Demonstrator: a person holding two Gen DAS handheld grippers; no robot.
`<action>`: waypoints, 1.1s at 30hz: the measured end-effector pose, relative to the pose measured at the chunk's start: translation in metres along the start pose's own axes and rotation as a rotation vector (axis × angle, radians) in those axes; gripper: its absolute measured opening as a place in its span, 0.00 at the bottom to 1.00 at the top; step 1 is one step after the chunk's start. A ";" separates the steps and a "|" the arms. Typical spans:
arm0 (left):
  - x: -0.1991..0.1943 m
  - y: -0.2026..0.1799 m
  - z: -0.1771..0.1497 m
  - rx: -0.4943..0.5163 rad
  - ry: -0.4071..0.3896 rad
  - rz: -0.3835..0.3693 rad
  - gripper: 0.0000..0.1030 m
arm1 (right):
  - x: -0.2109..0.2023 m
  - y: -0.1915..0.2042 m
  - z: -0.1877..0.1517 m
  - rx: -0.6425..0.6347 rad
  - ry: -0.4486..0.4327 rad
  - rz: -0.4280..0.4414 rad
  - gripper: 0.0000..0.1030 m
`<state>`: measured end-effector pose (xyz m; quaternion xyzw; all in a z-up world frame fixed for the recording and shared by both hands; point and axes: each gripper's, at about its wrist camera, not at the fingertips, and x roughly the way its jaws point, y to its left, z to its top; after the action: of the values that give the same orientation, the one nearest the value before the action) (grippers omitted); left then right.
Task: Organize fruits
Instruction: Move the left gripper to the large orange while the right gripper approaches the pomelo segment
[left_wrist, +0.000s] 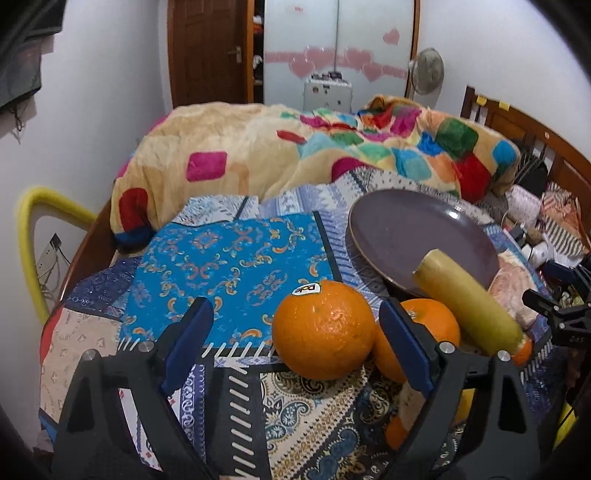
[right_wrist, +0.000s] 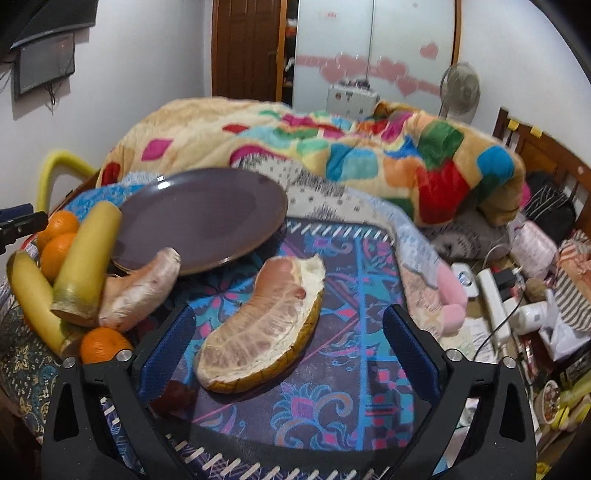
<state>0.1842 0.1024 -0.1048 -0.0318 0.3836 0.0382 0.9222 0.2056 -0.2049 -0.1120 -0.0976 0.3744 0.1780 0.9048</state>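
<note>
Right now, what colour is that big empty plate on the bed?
The plate is a dull greyish purple, seen best in the right wrist view.

Both wrist views look low and close across the bed toward the wardrobe. They share the purple plate (left_wrist: 421, 236) (right_wrist: 199, 218), right of frame in the left view, left of frame in the right.

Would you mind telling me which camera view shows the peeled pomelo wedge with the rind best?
The right wrist view: the pomelo wedge lies whole on the patterned cloth, between the open fingers of the right gripper. The left wrist view does not show that wedge.
</note>
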 end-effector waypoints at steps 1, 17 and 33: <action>0.002 0.000 0.001 0.000 0.011 -0.002 0.90 | 0.003 -0.001 0.001 0.006 0.021 0.016 0.95; 0.034 -0.007 0.011 0.034 0.148 -0.081 0.78 | 0.026 0.004 0.013 -0.066 0.149 0.062 0.67; 0.033 -0.004 0.015 0.068 0.151 -0.072 0.65 | 0.017 -0.007 0.017 -0.051 0.137 0.077 0.37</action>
<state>0.2187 0.1013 -0.1174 -0.0169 0.4517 -0.0104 0.8919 0.2308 -0.2017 -0.1119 -0.1179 0.4340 0.2153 0.8668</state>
